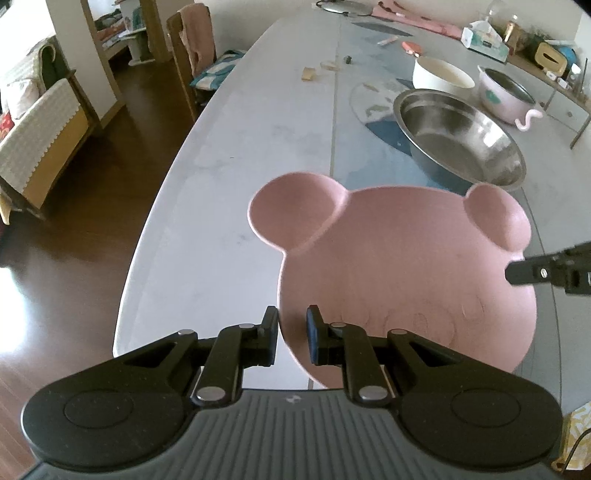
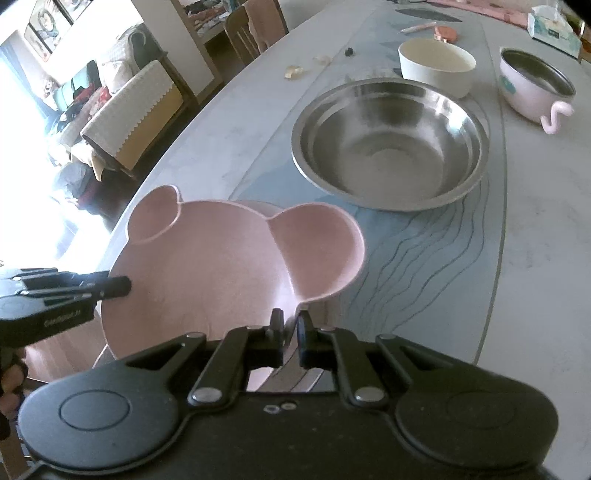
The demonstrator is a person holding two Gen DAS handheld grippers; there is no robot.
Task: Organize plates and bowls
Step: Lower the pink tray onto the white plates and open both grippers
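A long pale table (image 1: 207, 155) with a blue-patterned runner (image 2: 417, 236) down its middle fills most of both views. At its far end lie a tissue box (image 1: 485, 40), a small round orange lid (image 1: 412, 47), a pink pen-like stick (image 1: 387, 40) and a tiny dark object (image 1: 347, 59), well apart from one another. Two small tan scraps (image 1: 308, 74) sit nearer the table's left edge. A wooden chair (image 1: 184, 55) draped with pink cloth (image 1: 199, 33) stands against the left side of the table. Beyond it, over dark wooden floor (image 1: 92, 192), a sofa with a pale checked cover (image 1: 40, 125) stands by the left wall. In the right wrist view, framed pictures (image 2: 51, 22) hang above the sofa.
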